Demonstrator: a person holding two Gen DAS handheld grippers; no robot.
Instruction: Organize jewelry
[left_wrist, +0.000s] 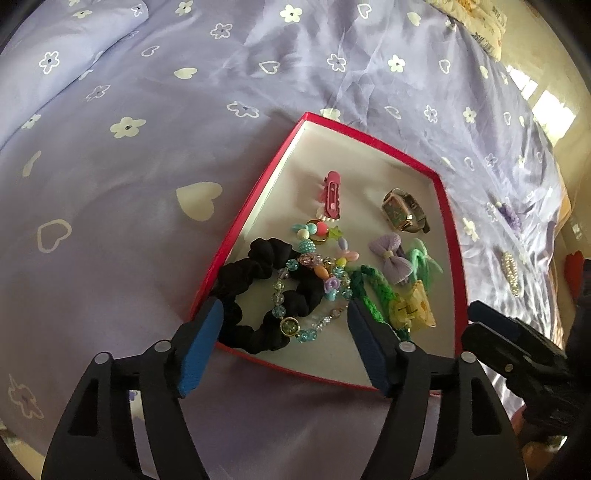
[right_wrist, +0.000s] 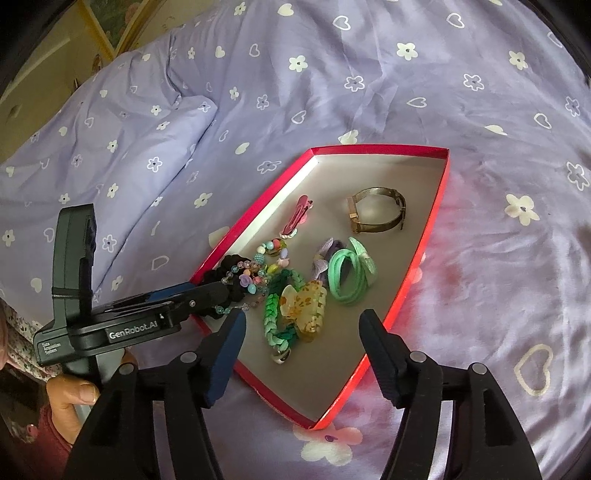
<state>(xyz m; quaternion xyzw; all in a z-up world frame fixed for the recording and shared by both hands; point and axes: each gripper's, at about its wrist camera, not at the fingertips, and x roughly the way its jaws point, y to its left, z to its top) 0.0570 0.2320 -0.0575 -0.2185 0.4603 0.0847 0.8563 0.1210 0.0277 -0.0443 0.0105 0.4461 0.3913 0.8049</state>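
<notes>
We work over a bed spread with a lilac sheet (left_wrist: 155, 206) printed in white hearts and flowers, a pillow (right_wrist: 122, 147) lying at the far left and sunlit room beyond the bed's right edge. The red tray (left_wrist: 258, 192) rests on the sheet, holding a black scrunchie (left_wrist: 258, 291), beaded bracelet (left_wrist: 295, 288), pink clip (left_wrist: 332, 195), watch (left_wrist: 402, 210), green braid (right_wrist: 280, 317), amber claw clip (right_wrist: 304, 306) and mint hair ties (right_wrist: 347, 273); a pearl clip (left_wrist: 511, 273) and purple piece (left_wrist: 509, 214) lie outside it. Our left gripper (left_wrist: 284, 325) hangs wide open over the scrunchie, and the right gripper (right_wrist: 301, 332) gapes empty above the claw clip.
</notes>
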